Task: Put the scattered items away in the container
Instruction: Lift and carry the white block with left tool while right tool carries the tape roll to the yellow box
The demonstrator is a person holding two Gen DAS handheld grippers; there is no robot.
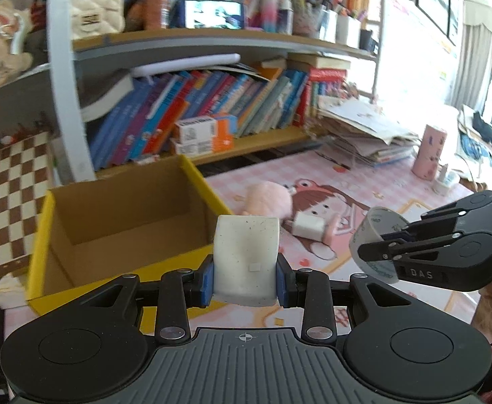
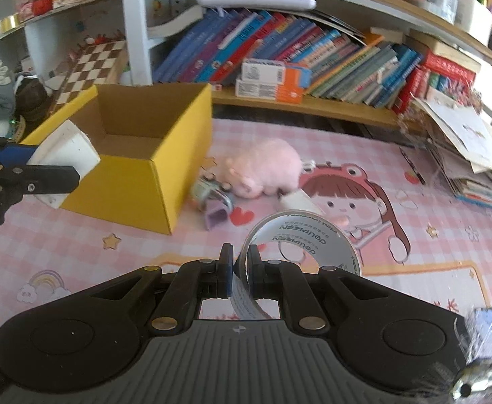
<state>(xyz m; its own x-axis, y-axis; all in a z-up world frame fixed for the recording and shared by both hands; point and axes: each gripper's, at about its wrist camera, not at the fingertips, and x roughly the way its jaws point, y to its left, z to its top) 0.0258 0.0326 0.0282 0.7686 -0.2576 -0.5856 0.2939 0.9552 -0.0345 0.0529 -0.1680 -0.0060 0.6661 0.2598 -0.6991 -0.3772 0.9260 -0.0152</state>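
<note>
My left gripper [image 1: 245, 277] is shut on a white block [image 1: 245, 259], held just in front of the near wall of the yellow cardboard box [image 1: 125, 279]; the right wrist view shows that white block [image 2: 66, 153] beside the box [image 2: 135, 185]. My right gripper [image 2: 239, 271] is shut on the wall of a clear tape roll [image 2: 300, 239], raised above the pink mat; that tape roll [image 1: 374, 235] appears at the right of the left wrist view. On the mat lie a pink plush pig [image 2: 262, 168], a white sponge [image 1: 310, 227] and a small toy [image 2: 212, 198].
A bookshelf [image 2: 313, 104] full of books runs behind the mat. A checkered board [image 1: 17, 195] leans left of the box. Stacked papers [image 2: 461, 141] and a pink cup [image 1: 429, 156] stand at the right. The box's inside looks bare.
</note>
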